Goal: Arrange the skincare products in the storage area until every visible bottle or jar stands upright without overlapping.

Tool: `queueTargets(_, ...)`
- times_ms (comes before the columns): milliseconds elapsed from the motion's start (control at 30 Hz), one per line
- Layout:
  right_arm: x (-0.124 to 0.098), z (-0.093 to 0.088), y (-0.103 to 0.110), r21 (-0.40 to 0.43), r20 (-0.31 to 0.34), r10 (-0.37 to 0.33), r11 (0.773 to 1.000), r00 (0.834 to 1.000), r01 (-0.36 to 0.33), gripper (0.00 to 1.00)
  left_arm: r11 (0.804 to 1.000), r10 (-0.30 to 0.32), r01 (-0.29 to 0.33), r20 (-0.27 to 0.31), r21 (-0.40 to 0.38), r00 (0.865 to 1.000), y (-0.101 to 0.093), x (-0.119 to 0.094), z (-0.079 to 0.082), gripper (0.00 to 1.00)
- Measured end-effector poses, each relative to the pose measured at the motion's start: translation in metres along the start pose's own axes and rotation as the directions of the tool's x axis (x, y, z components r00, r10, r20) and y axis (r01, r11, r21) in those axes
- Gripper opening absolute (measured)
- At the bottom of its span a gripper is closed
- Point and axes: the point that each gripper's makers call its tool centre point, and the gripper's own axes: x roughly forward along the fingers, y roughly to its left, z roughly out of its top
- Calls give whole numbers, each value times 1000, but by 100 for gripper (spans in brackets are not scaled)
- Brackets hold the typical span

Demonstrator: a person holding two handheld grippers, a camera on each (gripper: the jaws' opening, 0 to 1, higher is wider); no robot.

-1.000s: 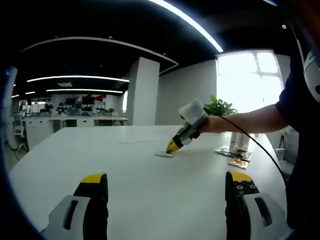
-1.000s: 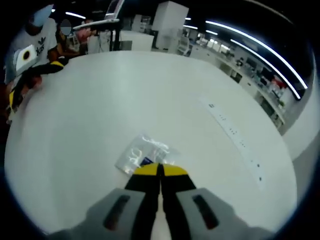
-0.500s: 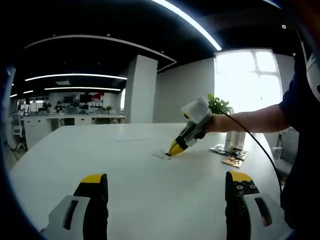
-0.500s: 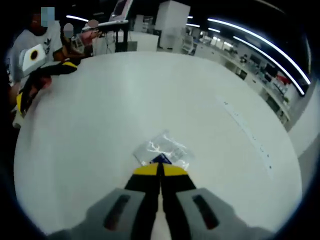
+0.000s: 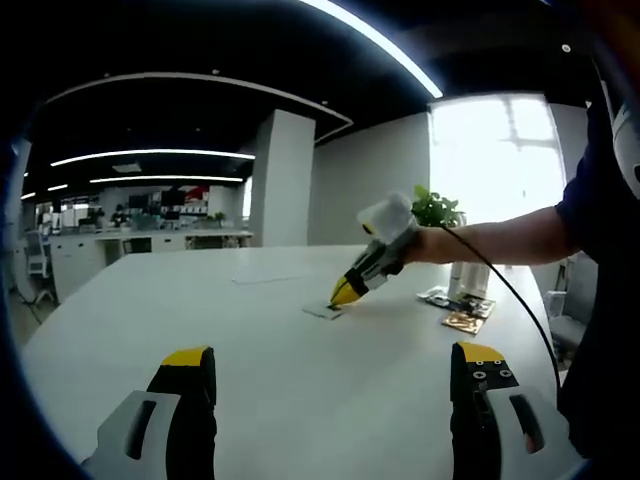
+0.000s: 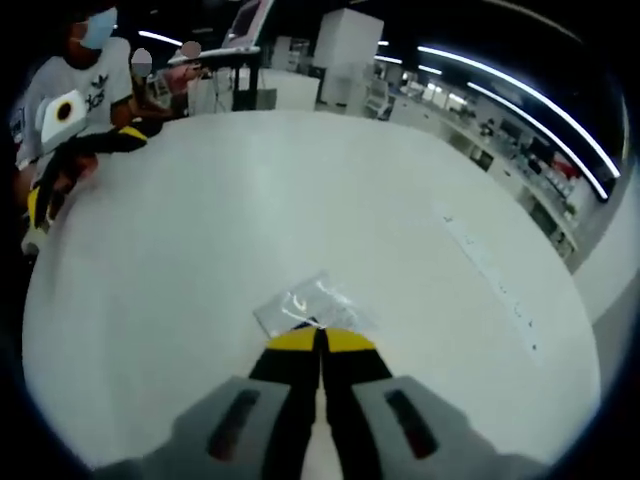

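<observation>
Near end first: my left gripper (image 5: 330,375) sits low over the white table (image 5: 300,380), jaws spread wide apart with nothing between them, yellow tips level. On my right gripper (image 6: 321,341) the jaws are pressed together, tips at the near edge of a clear plastic sachet (image 6: 312,304) lying flat on the tabletop; I can't tell whether a corner of it is actually pinched or the tips just touch it. In the left gripper view the right gripper (image 5: 345,292) comes in from the right on the person's bare forearm (image 5: 500,238), nose angled down, tips on the same sachet (image 5: 323,312) mid-table. Further right of it, near the table edge, a few flat foil packets (image 5: 460,310) lie on the surface, and just behind them stand two pale upright bottles (image 5: 470,280). A potted plant (image 5: 437,211) is behind the right gripper. Beyond the sachet in the right gripper view, a long paper strip (image 6: 490,283) lies flat. At the far left edge people (image 6: 70,90) stand by the table.
</observation>
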Motion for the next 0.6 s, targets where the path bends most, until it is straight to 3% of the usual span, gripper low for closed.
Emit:
queueTargets(367,9,-2,-15,-11,7,-14,1000,1000,14,0,1000,0,0,-11,0,1000,-1,4,-1,100)
queueTargets(600,7,-3,-12,7,16,-6,1000,1000,6,0,1000,-1,1,-21,-4,1000,-2,7,-4,100)
